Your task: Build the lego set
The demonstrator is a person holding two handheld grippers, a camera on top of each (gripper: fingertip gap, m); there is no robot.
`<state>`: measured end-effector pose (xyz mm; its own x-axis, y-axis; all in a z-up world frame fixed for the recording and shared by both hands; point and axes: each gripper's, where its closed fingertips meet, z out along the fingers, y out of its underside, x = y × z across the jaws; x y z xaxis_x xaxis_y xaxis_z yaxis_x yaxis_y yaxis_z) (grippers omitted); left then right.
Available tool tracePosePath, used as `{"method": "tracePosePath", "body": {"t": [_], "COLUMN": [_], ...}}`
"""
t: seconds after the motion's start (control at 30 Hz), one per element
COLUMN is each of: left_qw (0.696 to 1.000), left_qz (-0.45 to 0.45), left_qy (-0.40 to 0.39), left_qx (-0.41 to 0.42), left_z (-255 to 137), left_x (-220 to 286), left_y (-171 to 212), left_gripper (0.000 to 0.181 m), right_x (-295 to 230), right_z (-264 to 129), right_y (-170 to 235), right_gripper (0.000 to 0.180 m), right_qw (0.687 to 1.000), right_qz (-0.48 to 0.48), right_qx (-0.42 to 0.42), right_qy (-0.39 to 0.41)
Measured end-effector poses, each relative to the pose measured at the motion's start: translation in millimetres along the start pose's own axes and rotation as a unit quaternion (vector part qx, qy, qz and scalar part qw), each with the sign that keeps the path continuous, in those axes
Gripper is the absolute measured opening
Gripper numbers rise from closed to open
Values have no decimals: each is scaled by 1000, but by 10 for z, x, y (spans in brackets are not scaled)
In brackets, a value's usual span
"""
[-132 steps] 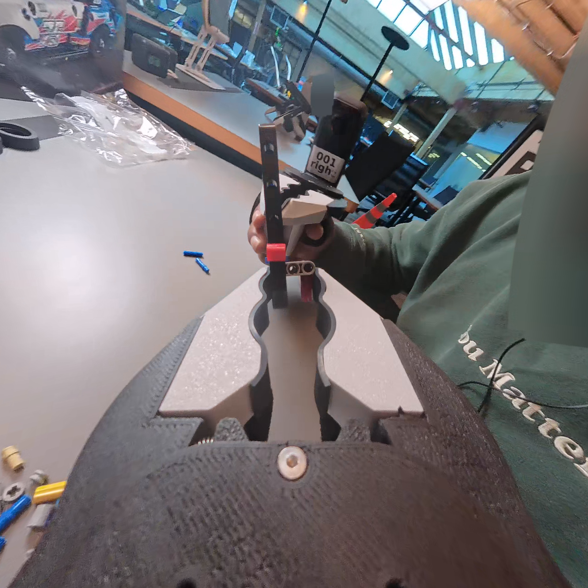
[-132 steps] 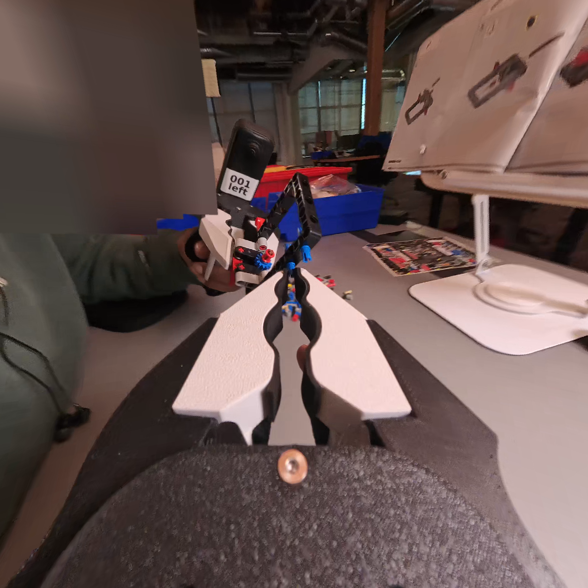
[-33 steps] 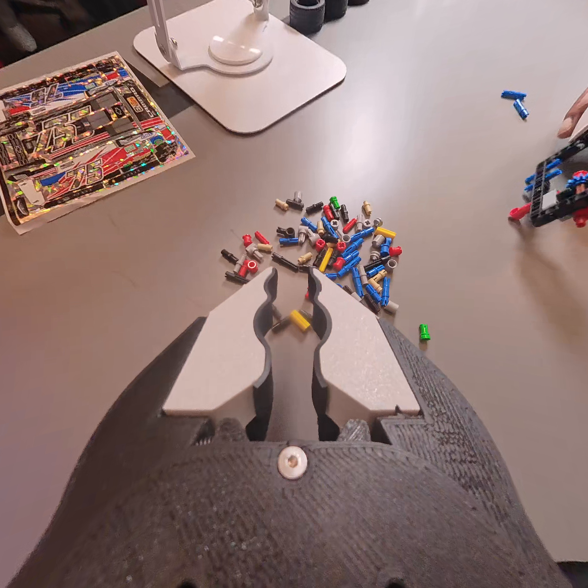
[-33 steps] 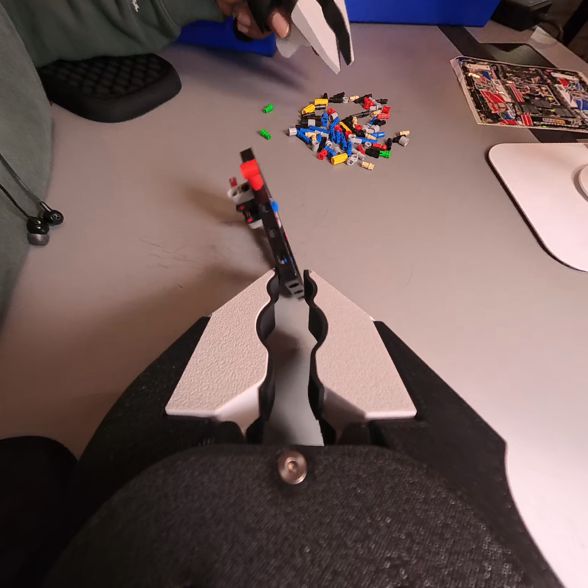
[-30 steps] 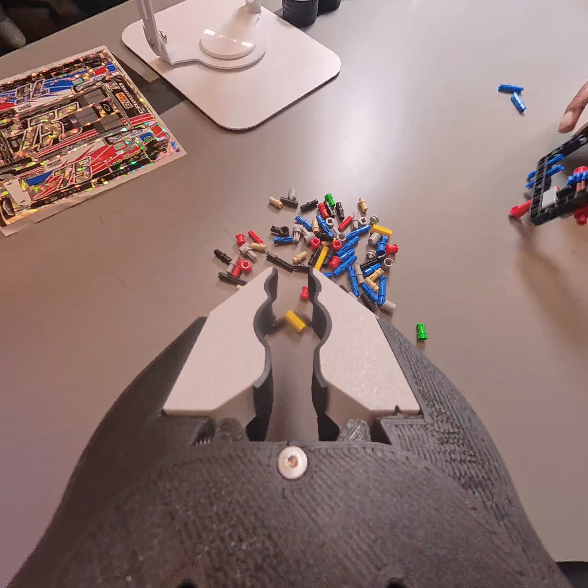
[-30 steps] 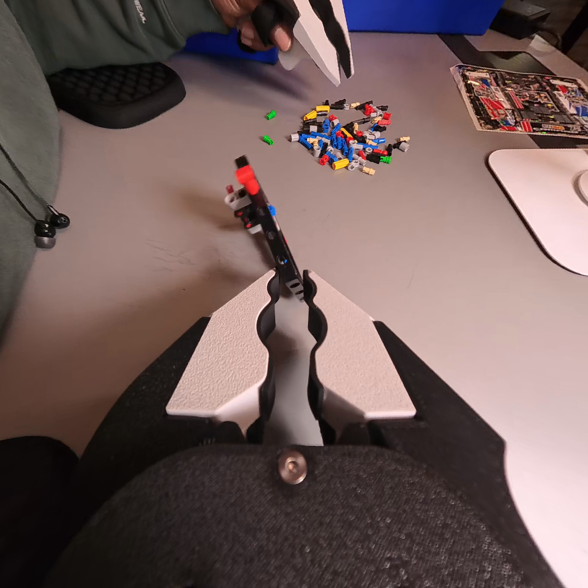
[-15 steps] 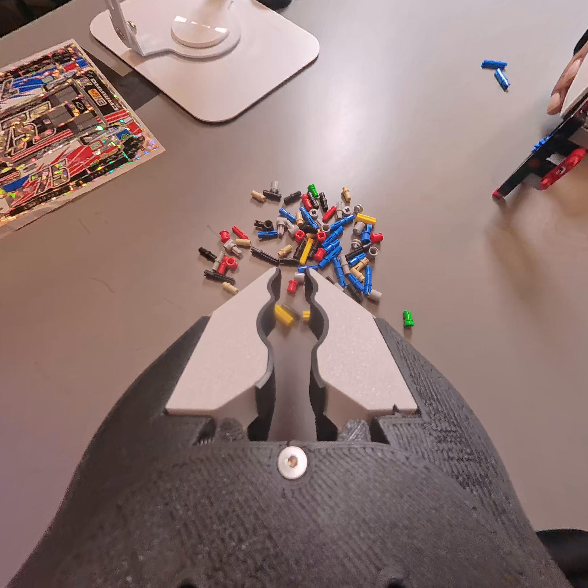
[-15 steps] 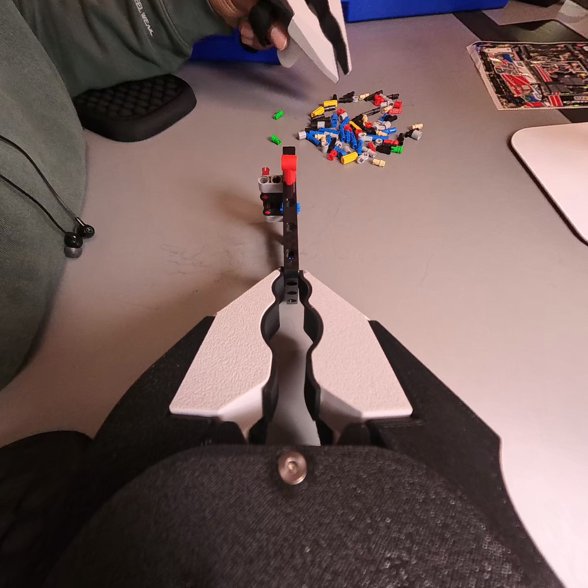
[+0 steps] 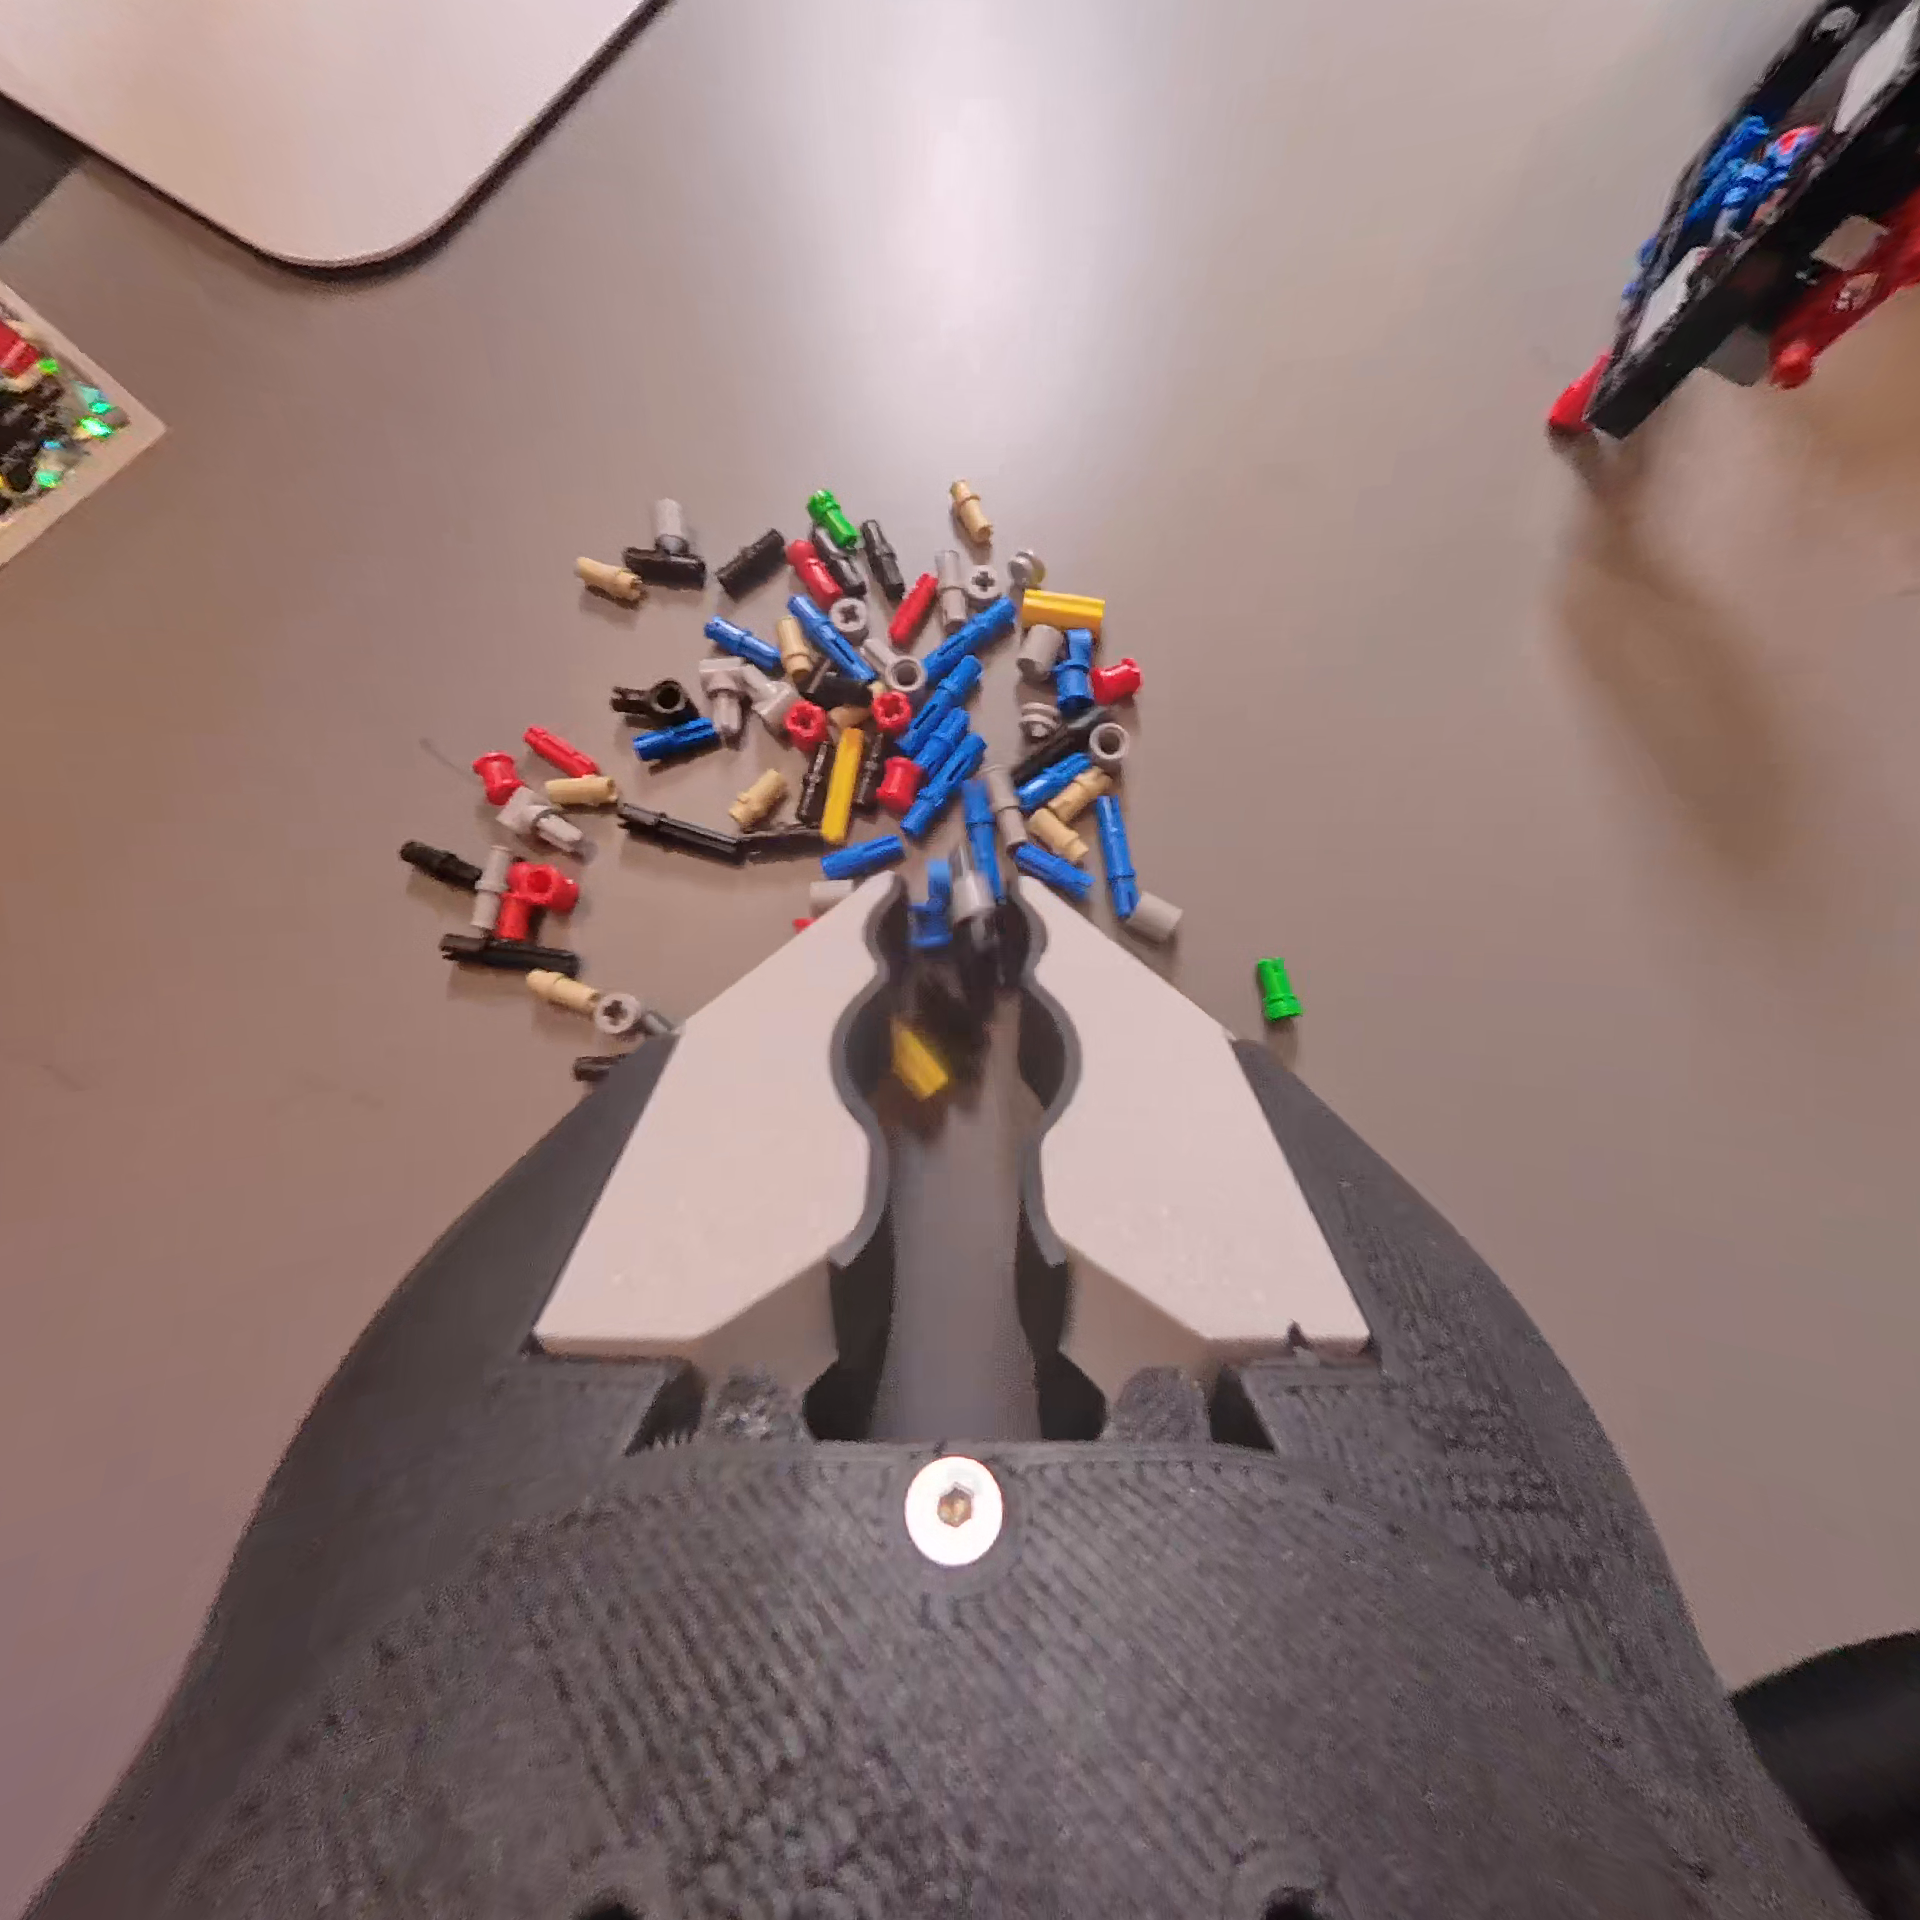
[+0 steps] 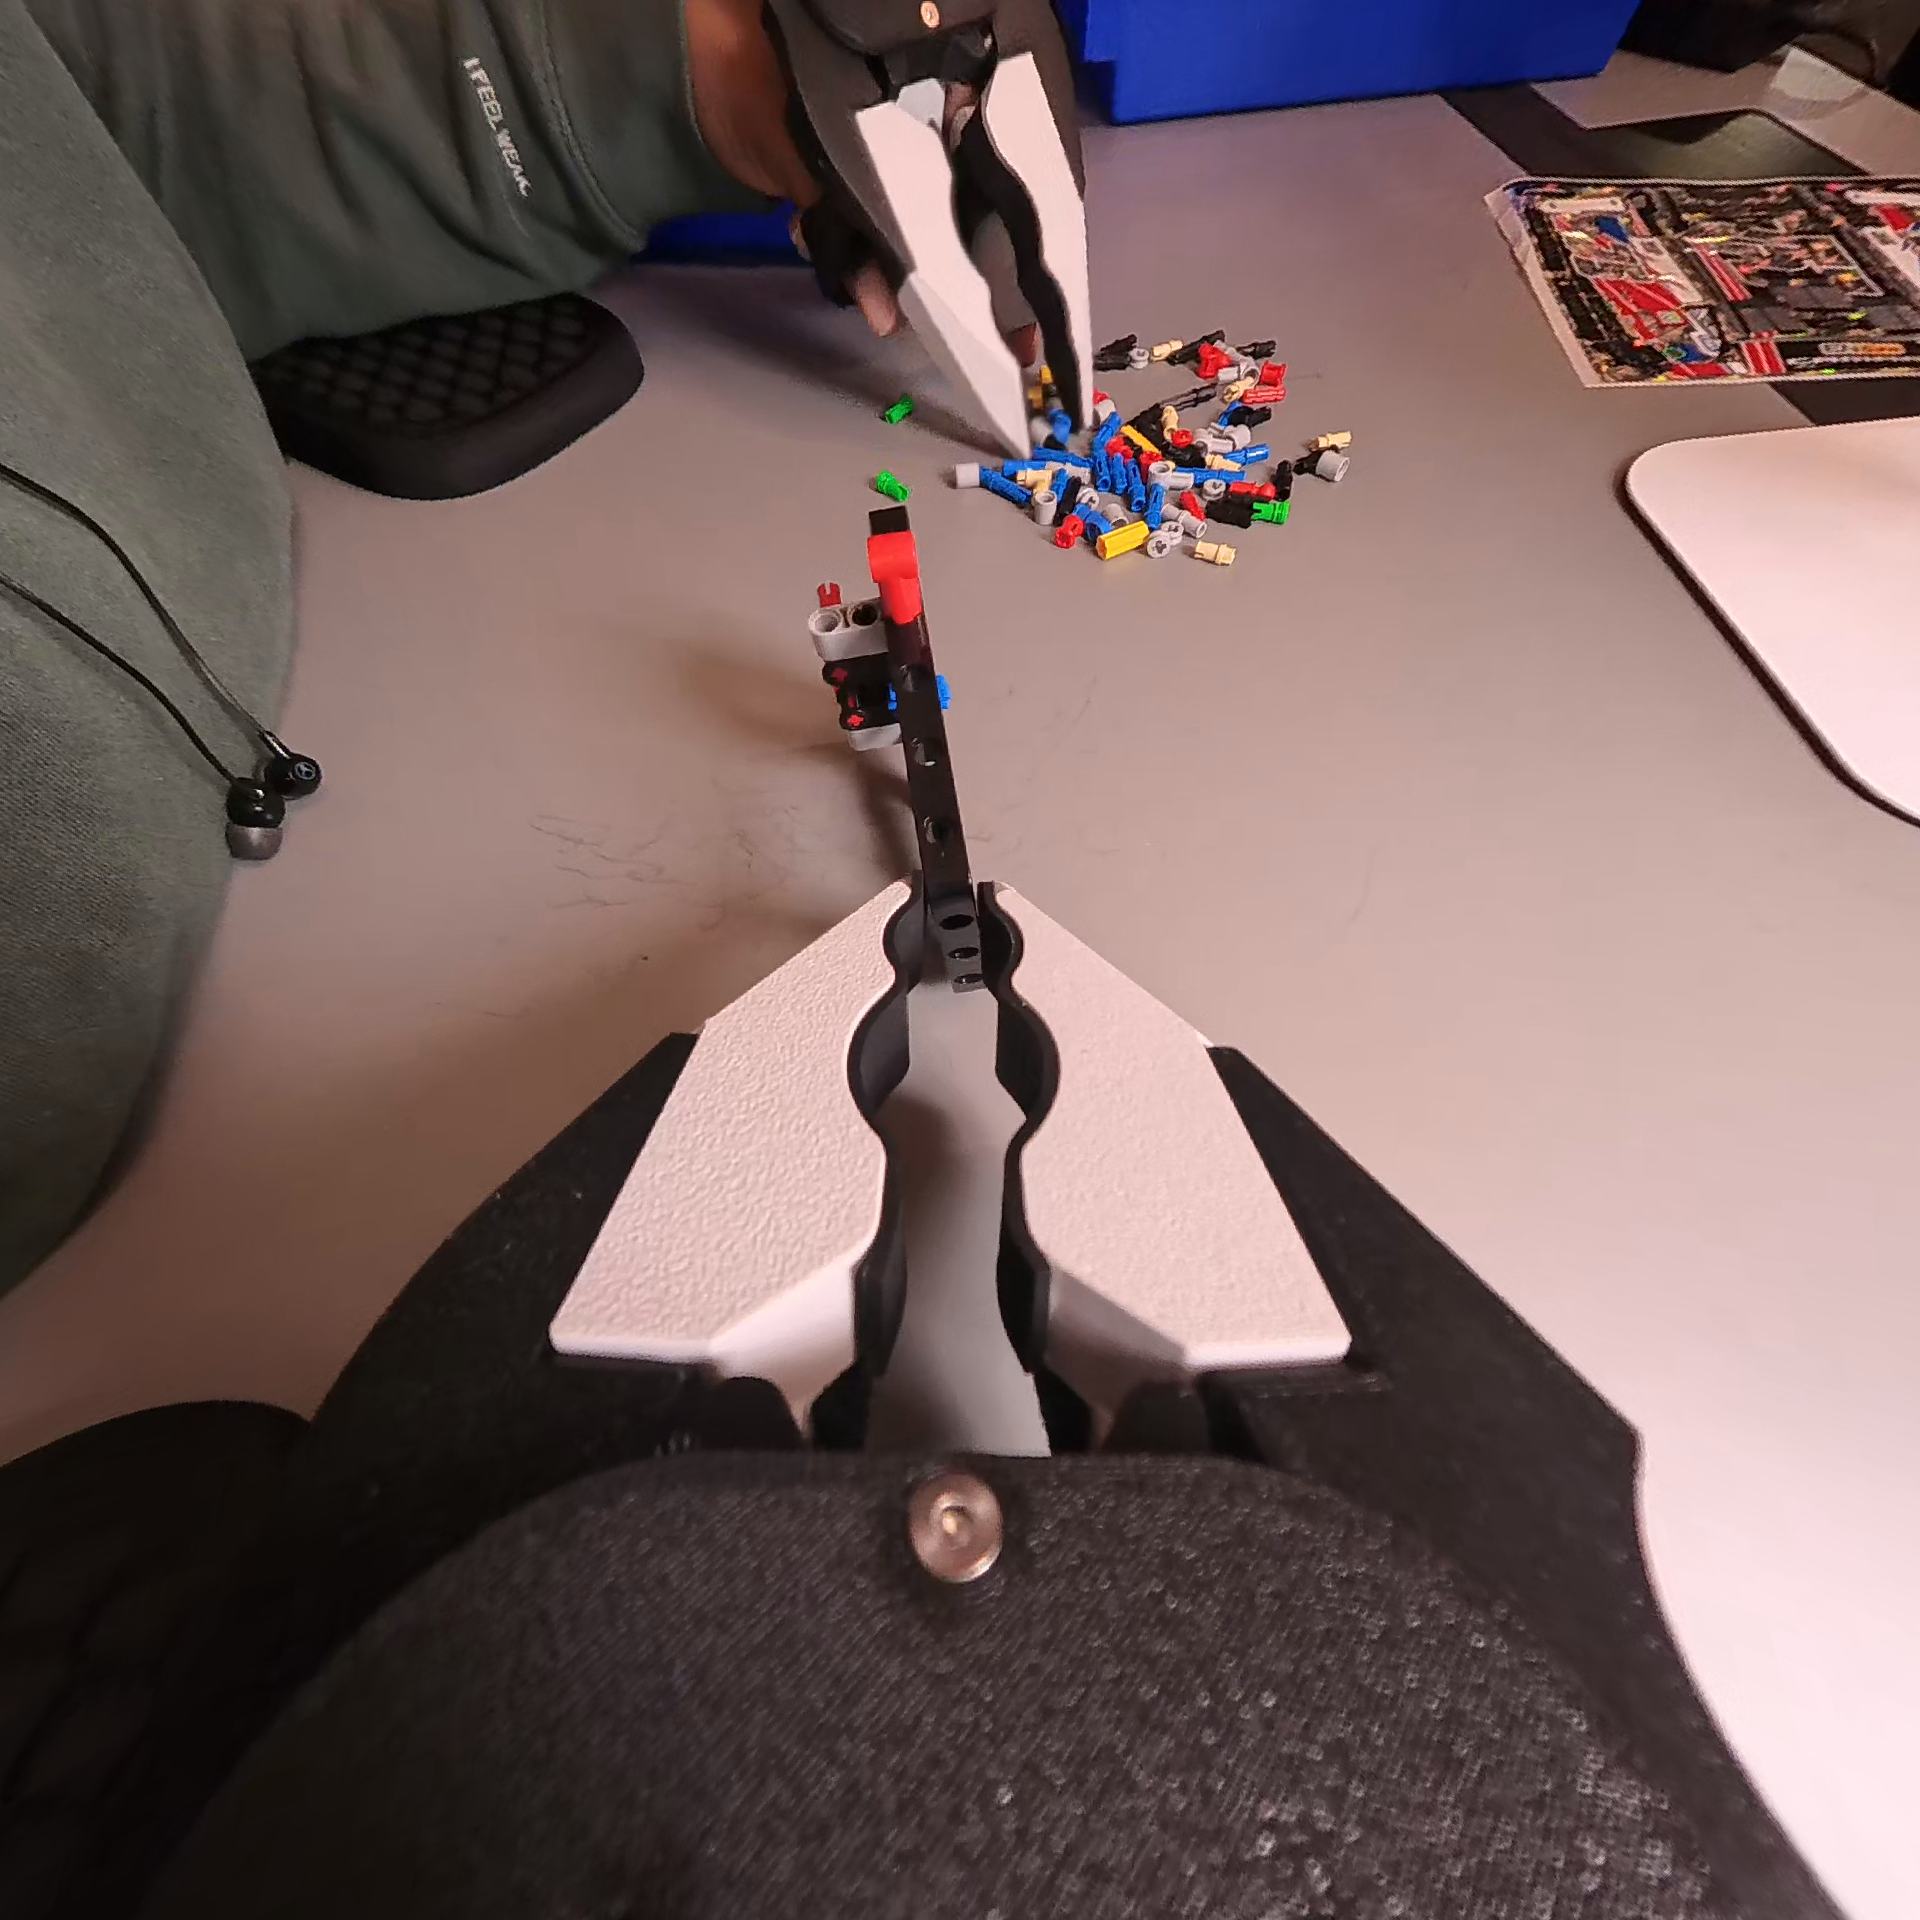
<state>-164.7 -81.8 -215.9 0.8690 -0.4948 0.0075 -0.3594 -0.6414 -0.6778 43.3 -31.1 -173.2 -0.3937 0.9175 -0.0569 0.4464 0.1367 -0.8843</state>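
Two fingertips (image 10: 982,914) clamp frame (image 10: 925,748) (black) — upright.

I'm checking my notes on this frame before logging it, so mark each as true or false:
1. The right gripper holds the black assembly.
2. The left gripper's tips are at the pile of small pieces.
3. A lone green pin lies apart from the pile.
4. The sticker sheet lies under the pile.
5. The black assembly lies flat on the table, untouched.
1. True: the right gripper is shut on the black assembly.
2. True: the left gripper is open, tips down in the pile of small pieces.
3. True: a green pin lies off to the pile's side.
4. False: the sticker sheet lies apart from the pile.
5. False: it is clamped by one end, its body sticking out beyond the gripper.
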Motion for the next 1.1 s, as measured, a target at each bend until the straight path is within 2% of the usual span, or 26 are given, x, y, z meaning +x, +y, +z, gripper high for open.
{"method": "tracePosePath", "body": {"t": [0.03, 0.17, 0.67, 0.77, 0.87, 1.1], "left_qw": [1000, 998, 999, 999, 999, 998], "left_qz": [-2, -8, 21, 15, 25, 37], "left_qy": [-12, -54, -25, -20, -25, -39], "left_qx": [2, 28, 40, 42, 40, 27], "left_z": [-4, -78, -240, -211, -153, -30], "left_x": [-45, -177, -7, -7, -2, -36], "left_y": [-10, -85, -113, -103, -105, -84], "left_gripper": [10, 16, 23, 19, 7, 5], "right_x": [2, 17, 27, 26, 28, 32], "right_z": [0, -2, -6, 0, 2, 10], "right_y": [-1, 4, 25, 33, 38, 48], "right_gripper": [7, 7, 7, 7, 7, 7], "right_qw": [1000, 1000, 1000, 1000, 1000, 1000], "right_qz": [0, 3, 9, 12, 13, 16], "right_qx": [0, 1, -1, -3, -3, -3], "right_qy": [0, 3, 2, 0, 0, -1]}}
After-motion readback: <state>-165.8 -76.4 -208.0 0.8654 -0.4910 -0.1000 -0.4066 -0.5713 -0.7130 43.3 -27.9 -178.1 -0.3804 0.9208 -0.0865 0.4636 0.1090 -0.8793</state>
